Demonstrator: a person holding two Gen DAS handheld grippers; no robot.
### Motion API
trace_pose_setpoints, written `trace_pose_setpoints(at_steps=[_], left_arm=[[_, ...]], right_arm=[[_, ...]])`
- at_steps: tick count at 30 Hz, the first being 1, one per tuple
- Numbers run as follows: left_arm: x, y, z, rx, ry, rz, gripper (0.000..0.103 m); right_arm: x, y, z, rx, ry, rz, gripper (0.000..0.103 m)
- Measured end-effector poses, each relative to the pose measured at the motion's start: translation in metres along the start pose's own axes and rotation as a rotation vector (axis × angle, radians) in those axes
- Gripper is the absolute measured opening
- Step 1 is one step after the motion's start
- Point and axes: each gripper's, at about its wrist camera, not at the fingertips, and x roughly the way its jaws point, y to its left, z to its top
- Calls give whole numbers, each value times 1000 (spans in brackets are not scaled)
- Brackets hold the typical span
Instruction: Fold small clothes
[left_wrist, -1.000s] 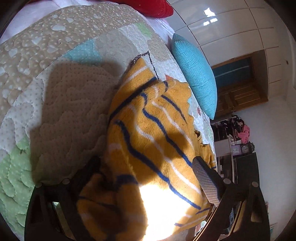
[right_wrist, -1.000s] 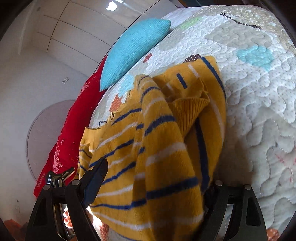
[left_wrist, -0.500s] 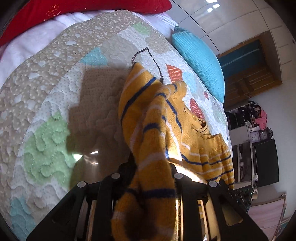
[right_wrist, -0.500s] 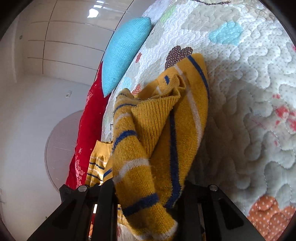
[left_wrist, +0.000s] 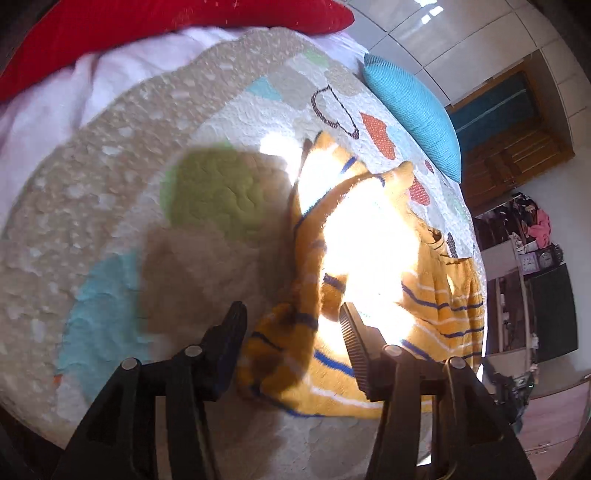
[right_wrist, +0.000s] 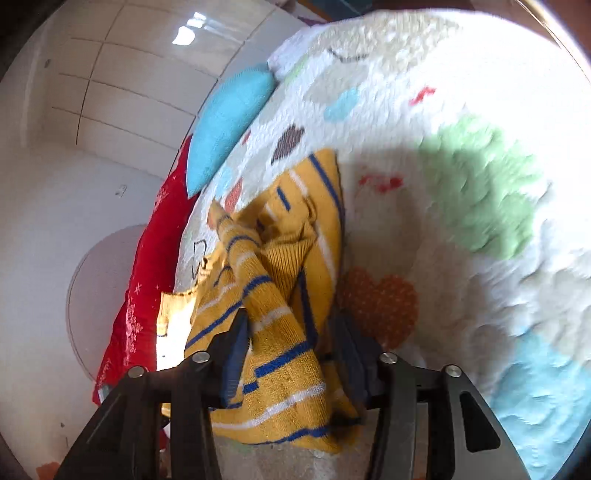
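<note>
The small yellow striped sweater lies on the quilt of the bed, partly bunched, with one part doubled over the rest and a strong patch of sunlight on it. The step in hand seems to be laying down a fold. To do it well, I think the person should let the cloth settle flat, with the folded edge straight, before pulling the tools away, and should draw them back low and slowly so the knit does not catch on the ribbed pads. The left gripper sits low over the near edge of the sweater; its fingers are apart, and the bunched cloth lies between them, but it looks loose, not pinched. The right gripper points along the bed toward the blue pillow, also low; its fingers stand apart with a thick fold of sweater between them. Whether they press this fold a little, I cannot tell surely; it looks released. Both views are blurred.
</note>
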Motion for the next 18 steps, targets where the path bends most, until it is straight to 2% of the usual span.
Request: trace_pose_setpoints(at_steps=[3, 5, 7, 10, 12, 14, 15, 16, 18], left_arm=[[-39, -8, -15, 81, -120, 104, 65], [-52, -21, -20, 129, -187, 126, 69], [-56, -32, -27, 173, -211, 112, 76], [-49, -42, -35, 193, -166, 97, 77], [-41, -45, -43, 180, -144, 106, 77], [-39, -45, -53, 181, -150, 121, 77], [-39, -45, -58, 184, -156, 133, 77], [-37, -44, -62, 184, -162, 147, 77], [-33, -40, -69, 185, -170, 178, 77]], right_arm=[[-31, 28, 13, -98, -106, -8, 57], [-31, 53, 19, -168, -114, 15, 57], [-12, 77, 21, -228, -79, 20, 57], [39, 98, 20, -278, 40, 51, 57], [74, 96, 20, -281, 105, 8, 57], [99, 78, 28, -265, 101, -111, 53], [106, 63, 35, -229, 78, -150, 47], [108, 50, 45, -180, 45, -155, 37], [109, 26, 62, -55, 19, -126, 29]])
